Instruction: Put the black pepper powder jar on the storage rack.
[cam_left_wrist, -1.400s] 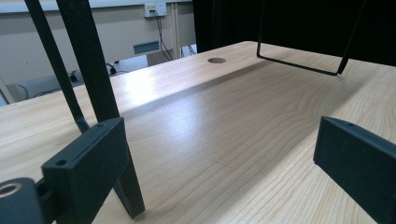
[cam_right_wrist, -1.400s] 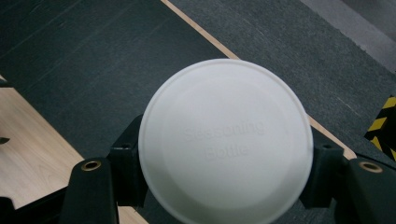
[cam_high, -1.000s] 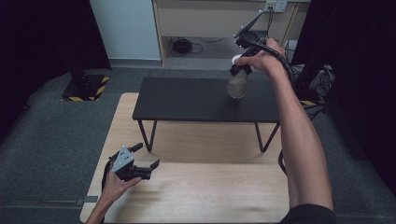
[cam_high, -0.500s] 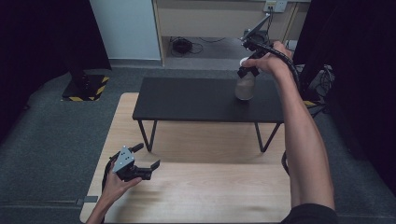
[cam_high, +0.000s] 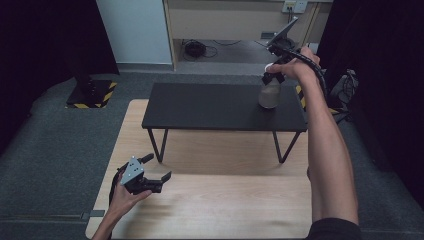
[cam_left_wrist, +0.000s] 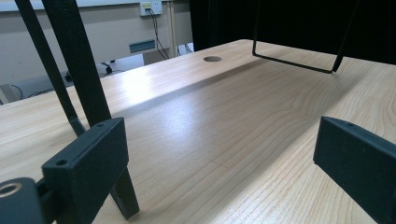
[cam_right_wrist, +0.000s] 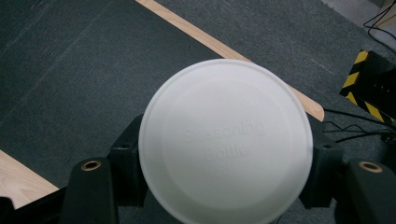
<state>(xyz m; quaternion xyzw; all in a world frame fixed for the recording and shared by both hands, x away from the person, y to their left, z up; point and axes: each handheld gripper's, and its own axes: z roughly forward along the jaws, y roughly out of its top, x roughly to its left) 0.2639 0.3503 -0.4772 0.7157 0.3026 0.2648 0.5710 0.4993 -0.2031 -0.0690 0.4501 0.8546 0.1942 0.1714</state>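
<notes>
Between right jaws: translucent plastic seasoning bottle (cam_high: 270, 93) with round white lid (cam_right_wrist: 226, 140), standing on low black metal-legged table (cam_high: 200, 107).
Right gripper (cam_high: 271, 75): clamped just under lid.
Left gripper (cam_high: 150, 176): jaws wide apart, holding nothing, low over pale wooden tabletop (cam_left_wrist: 224, 121).
Progress: bottle gripped; lift or release apparently left, goal unstated.

The black worktop (cam_high: 210, 105) is bare apart from a bottle (cam_high: 269, 92) near its far right corner. Its thin wire legs (cam_high: 156, 144) stand on a wooden worktop (cam_high: 220, 200), whose near half lies open.
</notes>
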